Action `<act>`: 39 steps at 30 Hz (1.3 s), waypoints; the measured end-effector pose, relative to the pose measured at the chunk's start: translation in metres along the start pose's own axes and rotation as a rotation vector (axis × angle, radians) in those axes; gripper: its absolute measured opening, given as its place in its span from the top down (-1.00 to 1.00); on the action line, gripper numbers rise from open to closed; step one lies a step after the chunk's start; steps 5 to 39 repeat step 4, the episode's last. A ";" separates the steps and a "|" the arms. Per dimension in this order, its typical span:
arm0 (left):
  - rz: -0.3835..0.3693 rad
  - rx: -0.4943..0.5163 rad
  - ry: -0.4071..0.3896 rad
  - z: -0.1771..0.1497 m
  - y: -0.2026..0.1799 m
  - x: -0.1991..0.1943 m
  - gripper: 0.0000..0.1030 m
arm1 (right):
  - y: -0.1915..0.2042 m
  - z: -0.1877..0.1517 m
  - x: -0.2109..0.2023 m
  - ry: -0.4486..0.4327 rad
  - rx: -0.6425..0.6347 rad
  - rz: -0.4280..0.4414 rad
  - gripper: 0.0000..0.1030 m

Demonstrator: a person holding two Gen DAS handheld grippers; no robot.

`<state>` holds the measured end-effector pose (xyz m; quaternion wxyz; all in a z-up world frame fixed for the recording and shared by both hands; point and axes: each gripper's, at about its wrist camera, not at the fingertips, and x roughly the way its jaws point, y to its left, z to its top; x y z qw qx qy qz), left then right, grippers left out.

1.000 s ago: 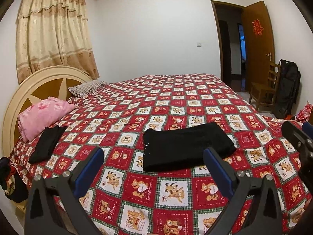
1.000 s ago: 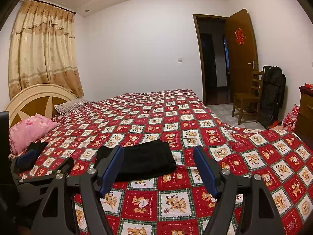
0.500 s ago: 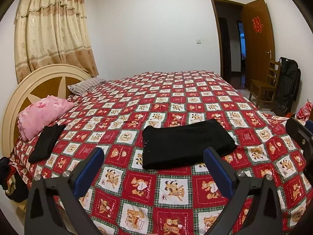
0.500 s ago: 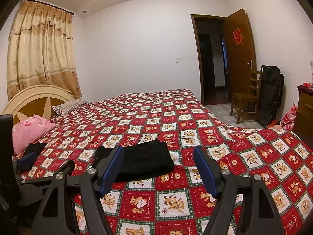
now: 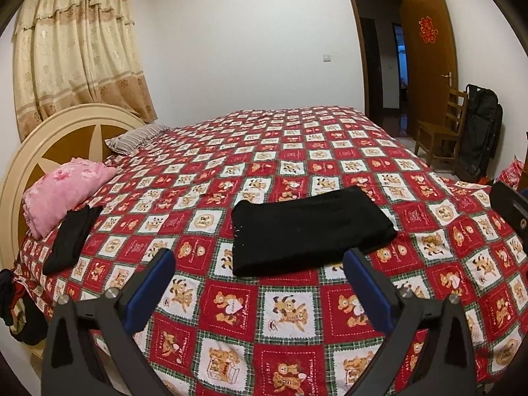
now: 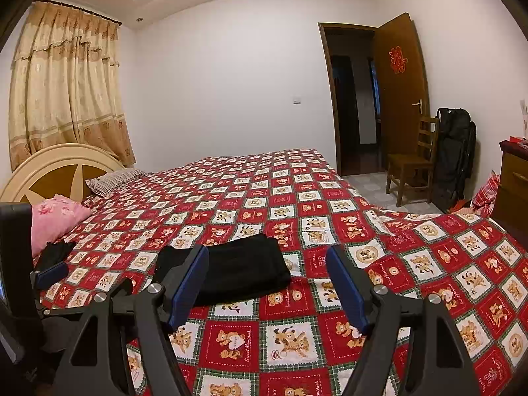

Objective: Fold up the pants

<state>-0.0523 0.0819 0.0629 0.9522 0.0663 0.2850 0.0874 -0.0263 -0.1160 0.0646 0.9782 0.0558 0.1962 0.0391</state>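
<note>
The black pants (image 5: 307, 231) lie folded into a flat rectangle on the red bear-patterned bedspread (image 5: 290, 323). They also show in the right wrist view (image 6: 244, 270). My left gripper (image 5: 260, 283) is open and empty, held above the bed just short of the pants' near edge. My right gripper (image 6: 267, 283) is open and empty too, held back from the pants, its left finger overlapping them in view. The left gripper's body (image 6: 19, 280) shows at the left edge of the right wrist view.
A second black garment (image 5: 71, 239) lies by a pink pillow (image 5: 62, 191) near the headboard (image 5: 52, 132). A striped pillow (image 5: 135, 137) lies further back. A wooden chair (image 6: 412, 161), a black bag (image 6: 457, 151) and a dresser (image 6: 513, 184) stand at right by the open door.
Both grippers have drawn slightly back and up from the folded pants. The pants have not moved and both grippers stay open.
</note>
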 end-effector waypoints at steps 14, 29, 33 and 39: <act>-0.007 -0.002 0.001 0.001 0.000 0.000 -1.00 | -0.004 0.000 0.001 0.001 0.015 -0.012 -0.44; -0.007 -0.002 0.001 0.001 0.000 0.000 -1.00 | -0.004 0.000 0.001 0.001 0.015 -0.012 -0.44; -0.007 -0.002 0.001 0.001 0.000 0.000 -1.00 | -0.004 0.000 0.001 0.001 0.015 -0.012 -0.44; -0.007 -0.002 0.001 0.001 0.000 0.000 -1.00 | -0.004 0.000 0.001 0.001 0.015 -0.012 -0.44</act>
